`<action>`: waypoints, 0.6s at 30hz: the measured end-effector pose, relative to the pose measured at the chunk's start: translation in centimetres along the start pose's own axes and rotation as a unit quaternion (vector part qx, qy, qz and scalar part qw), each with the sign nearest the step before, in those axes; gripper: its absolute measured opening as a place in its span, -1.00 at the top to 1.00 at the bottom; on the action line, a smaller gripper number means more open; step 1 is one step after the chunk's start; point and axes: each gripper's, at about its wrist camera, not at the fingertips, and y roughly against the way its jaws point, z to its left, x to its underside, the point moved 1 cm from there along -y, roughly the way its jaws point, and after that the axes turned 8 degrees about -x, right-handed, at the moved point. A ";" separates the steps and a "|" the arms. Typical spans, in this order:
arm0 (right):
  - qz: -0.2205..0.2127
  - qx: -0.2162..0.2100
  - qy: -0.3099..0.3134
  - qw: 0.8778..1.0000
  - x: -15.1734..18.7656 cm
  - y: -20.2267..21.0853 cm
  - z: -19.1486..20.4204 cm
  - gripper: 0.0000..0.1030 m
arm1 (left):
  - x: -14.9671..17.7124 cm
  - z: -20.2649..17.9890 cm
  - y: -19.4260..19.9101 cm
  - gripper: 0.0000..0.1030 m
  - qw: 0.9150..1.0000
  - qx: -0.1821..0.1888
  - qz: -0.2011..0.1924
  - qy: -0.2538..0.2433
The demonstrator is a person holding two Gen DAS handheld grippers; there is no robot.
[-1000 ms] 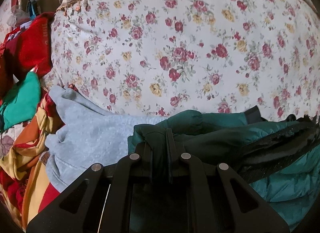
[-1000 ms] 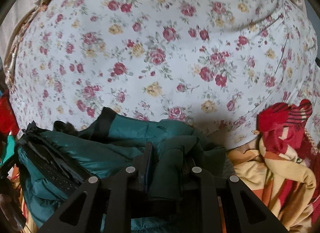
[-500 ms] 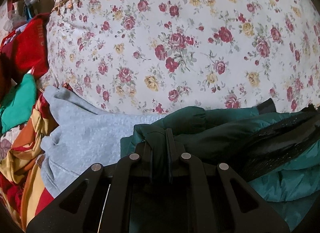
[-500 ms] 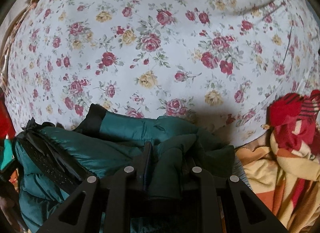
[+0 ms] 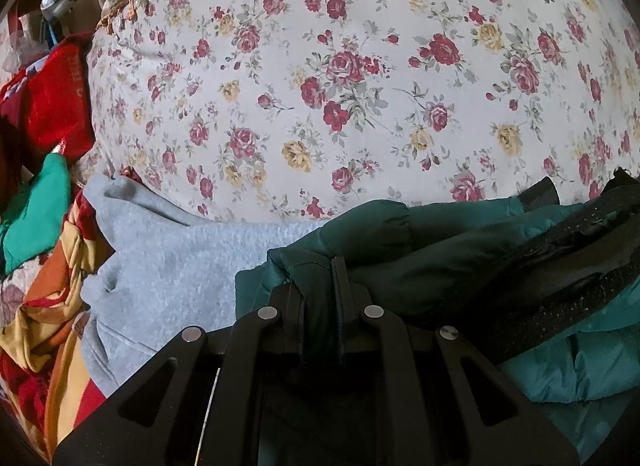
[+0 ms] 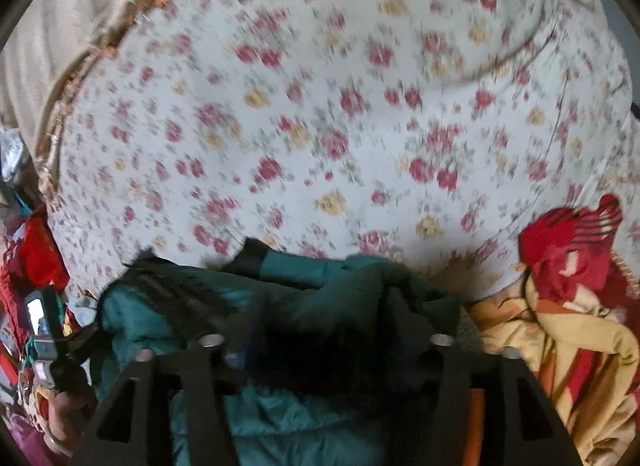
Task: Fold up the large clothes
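A dark green padded jacket with a black zipper band lies bunched at the near edge of a floral bedsheet. My left gripper is shut on a fold of the jacket's left end. In the blurred right wrist view the jacket fills the bottom middle, and my right gripper has its arms spread wide with the fabric loose between them. The left gripper and the hand holding it also show at the left edge of the right wrist view.
A grey sweatshirt lies left of the jacket. A red, orange and yellow blanket and red and green clothes pile at the left. The same striped blanket lies right of the jacket in the right wrist view.
My right gripper has opened, letting go of the jacket, and its view has pulled back and blurred with motion. My left gripper stays shut on the jacket and has edged forward.
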 end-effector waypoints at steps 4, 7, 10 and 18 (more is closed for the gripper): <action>-0.011 -0.040 0.030 0.999 0.0 1.5 2.9 -0.36 | 0.0 0.0 0.1 0.77 1.000 0.004 0.000 0.003; 0.026 -0.081 0.097 0.992 0.9 0.5 7.0 -0.35 | 0.0 0.2 0.1 0.76 1.000 0.009 -0.001 0.007; 0.057 -0.087 0.152 0.983 1.8 -2.1 10.6 -0.35 | 0.0 0.5 0.1 0.74 1.000 0.020 -0.003 0.011; 0.089 -0.063 0.188 0.976 1.9 -10.4 14.3 -0.36 | -0.2 1.3 0.3 0.66 0.999 0.051 0.003 0.012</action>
